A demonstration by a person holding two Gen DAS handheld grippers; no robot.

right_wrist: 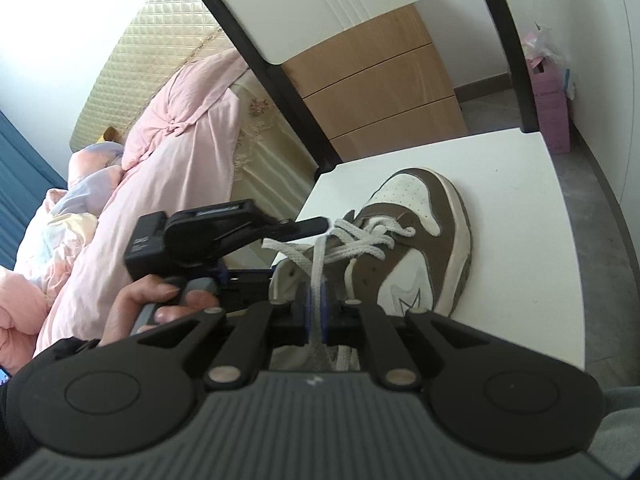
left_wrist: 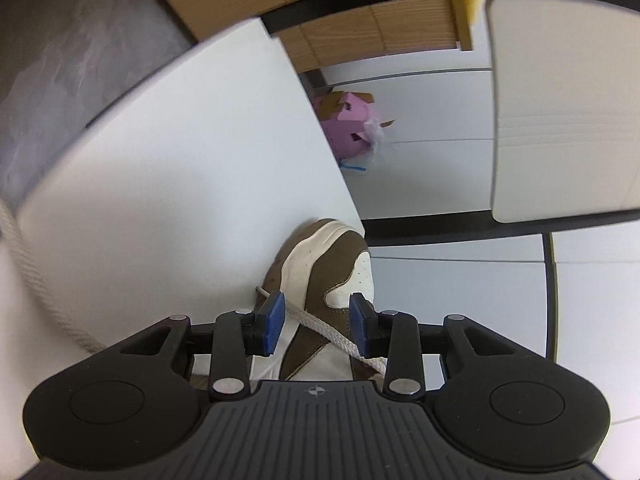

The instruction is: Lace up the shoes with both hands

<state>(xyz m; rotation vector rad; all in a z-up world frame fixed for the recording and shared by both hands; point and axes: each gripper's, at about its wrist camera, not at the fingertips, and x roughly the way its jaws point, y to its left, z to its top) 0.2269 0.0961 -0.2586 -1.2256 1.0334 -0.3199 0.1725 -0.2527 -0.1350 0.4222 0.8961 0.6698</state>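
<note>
one shoe (right_wrist: 404,240) – right tool (right_wrist: 316,312) clenched on one lace (right_wrist: 318,276), left tool (left_wrist: 318,322) released.

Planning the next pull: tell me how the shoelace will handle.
Likely floppy: the shoelace sags in loose loops over the shoe. Probably grippable, being flat woven fabric pinched in the right gripper. Pulling may drag the shoe.

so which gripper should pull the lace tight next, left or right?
Right, probably. The right gripper is already shut on the lace above the shoe; the left gripper is open, lace merely crossing its jaws.
</note>
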